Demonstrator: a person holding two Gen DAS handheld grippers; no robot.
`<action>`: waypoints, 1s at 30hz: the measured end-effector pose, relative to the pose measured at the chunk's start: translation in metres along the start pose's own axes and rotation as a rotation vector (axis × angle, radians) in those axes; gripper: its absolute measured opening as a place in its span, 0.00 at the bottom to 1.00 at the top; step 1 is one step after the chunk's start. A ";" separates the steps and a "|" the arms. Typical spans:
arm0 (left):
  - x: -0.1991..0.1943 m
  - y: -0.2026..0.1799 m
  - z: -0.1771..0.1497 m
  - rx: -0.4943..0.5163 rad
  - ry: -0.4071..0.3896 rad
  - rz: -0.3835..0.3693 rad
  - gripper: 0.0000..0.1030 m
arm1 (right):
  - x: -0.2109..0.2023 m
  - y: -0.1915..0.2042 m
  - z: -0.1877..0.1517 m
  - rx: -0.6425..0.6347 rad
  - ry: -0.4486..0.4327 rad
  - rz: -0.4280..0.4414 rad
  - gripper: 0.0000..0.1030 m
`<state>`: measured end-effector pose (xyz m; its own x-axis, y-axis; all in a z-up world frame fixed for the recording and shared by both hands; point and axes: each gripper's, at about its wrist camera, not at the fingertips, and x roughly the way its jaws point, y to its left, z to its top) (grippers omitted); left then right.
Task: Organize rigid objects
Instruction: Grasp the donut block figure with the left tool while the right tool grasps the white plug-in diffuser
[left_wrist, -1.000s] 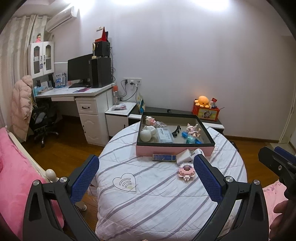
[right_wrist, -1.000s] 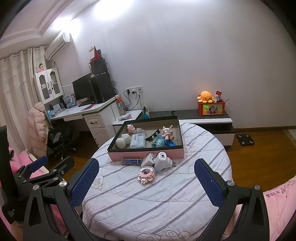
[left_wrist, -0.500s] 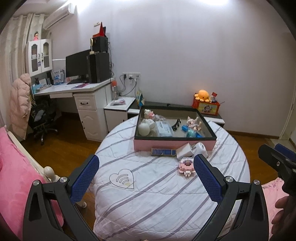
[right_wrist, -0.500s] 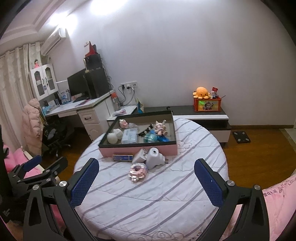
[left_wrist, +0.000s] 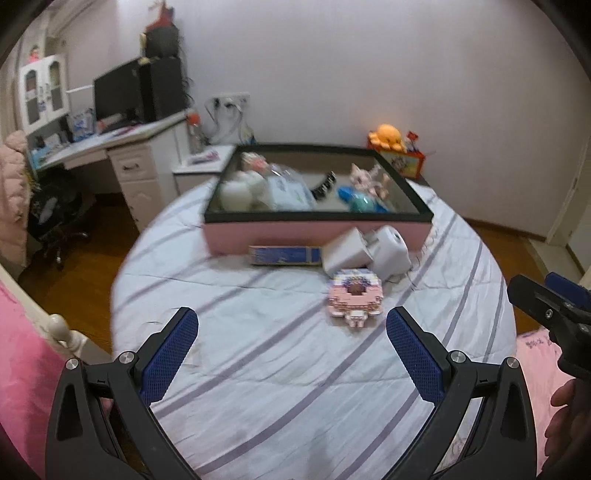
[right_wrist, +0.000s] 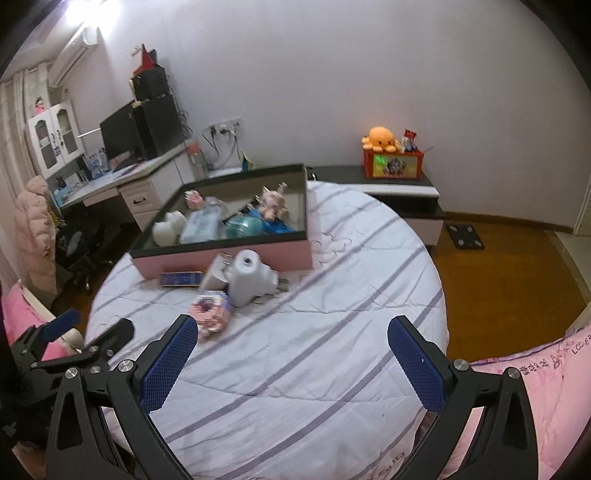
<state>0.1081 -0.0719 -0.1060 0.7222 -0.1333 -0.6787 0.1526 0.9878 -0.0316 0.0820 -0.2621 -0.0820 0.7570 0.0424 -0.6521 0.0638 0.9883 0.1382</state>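
Note:
A pink box with a black rim (left_wrist: 317, 234) (right_wrist: 236, 258) stands on the round table and holds several toys. In front of it lie a blue flat box (left_wrist: 284, 255) (right_wrist: 181, 278), a white adapter (left_wrist: 345, 249) (right_wrist: 216, 273), a white cylindrical device (left_wrist: 389, 247) (right_wrist: 249, 282) and a pink block toy (left_wrist: 355, 296) (right_wrist: 211, 312). My left gripper (left_wrist: 291, 350) is open and empty above the near table, the pink toy just beyond it. My right gripper (right_wrist: 290, 354) is open and empty, right of the pink toy.
The round table (left_wrist: 258, 354) (right_wrist: 332, 332) has a striped white cloth. Pink bedding (left_wrist: 22, 369) lies at the left and right (right_wrist: 535, 391). A white desk with a monitor (left_wrist: 122, 147) stands at the back left, a low cabinet with an orange plush (right_wrist: 391, 173) behind.
Both grippers have moved forward and down toward the table. The objects loom larger and the views are blurred by motion. Both grippers stay open.

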 end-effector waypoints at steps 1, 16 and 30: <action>0.007 -0.004 0.001 0.005 0.006 -0.005 1.00 | 0.006 -0.004 0.001 0.005 0.011 -0.003 1.00; 0.115 -0.032 0.009 0.021 0.172 -0.046 0.92 | 0.079 -0.028 0.011 0.022 0.110 0.017 1.00; 0.107 -0.013 0.011 0.004 0.145 -0.118 0.52 | 0.135 0.013 0.026 -0.063 0.185 0.153 1.00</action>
<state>0.1907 -0.0994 -0.1696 0.5944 -0.2345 -0.7692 0.2328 0.9658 -0.1145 0.2021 -0.2469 -0.1486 0.6221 0.2126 -0.7535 -0.0874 0.9753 0.2030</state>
